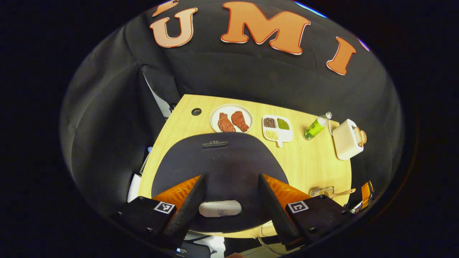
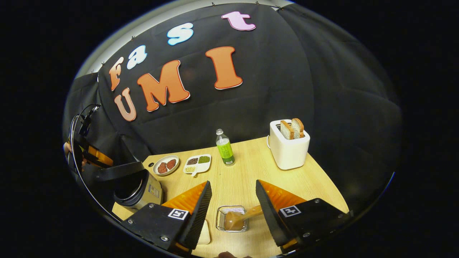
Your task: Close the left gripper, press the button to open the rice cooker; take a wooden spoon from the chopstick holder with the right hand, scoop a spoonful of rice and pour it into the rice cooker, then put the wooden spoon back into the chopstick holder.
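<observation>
The black rice cooker lid (image 1: 218, 161) lies right under my left gripper (image 1: 231, 177), which is open. Its pale oval button (image 1: 220, 208) shows between the fingers, untouched. From the right gripper view the rice cooker (image 2: 138, 191) stands at the table's left, its lid (image 2: 116, 171) looks raised above the inner rim, and the left gripper (image 2: 91, 154) hovers over it. My right gripper (image 2: 233, 184) is open over the wire chopstick holder (image 2: 231, 227). The wooden spoon (image 2: 233, 219) lies in the holder, its handle slanting toward the right finger. A divided dish of grains (image 2: 197, 163) sits further back.
A plate of meat (image 2: 165, 165) sits beside the grain dish, a green bottle (image 2: 225, 148) behind the middle, and a white toaster with bread (image 2: 288, 145) at the back right. From the left gripper view, the holder (image 1: 321, 191) and right gripper (image 1: 365, 193) are at the table's right edge.
</observation>
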Motion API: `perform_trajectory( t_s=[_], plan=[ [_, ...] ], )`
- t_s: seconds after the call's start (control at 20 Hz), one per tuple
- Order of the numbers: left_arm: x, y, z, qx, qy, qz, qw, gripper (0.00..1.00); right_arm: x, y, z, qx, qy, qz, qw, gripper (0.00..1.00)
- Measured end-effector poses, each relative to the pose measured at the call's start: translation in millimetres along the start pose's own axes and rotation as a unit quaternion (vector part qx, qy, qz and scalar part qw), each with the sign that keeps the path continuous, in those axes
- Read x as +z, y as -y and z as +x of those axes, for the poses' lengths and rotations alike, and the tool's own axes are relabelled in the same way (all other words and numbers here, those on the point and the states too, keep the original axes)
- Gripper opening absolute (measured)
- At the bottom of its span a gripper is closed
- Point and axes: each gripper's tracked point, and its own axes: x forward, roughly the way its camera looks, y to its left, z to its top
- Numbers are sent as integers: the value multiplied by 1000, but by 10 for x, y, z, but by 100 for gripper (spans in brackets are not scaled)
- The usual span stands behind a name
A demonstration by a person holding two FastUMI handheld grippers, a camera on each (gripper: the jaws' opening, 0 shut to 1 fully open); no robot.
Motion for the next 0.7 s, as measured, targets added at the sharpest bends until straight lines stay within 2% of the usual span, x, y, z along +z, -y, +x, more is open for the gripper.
perform_trajectory(
  t_s=[0.3, 0.5, 0.7],
  plan=[
    [-357, -4, 187, 10, -47, 8, 999, 99, -97, -101, 20, 10, -14, -8, 1000, 78],
    [-622, -10, 414, 22, -86, 13, 996, 95, -145, -147, 8, 12, -19, -18, 1000, 78],
    [-566, 15, 470, 24, -89, 14, 996, 99, -137, -186, 12, 13, -20, -26, 999, 78]
  ],
)
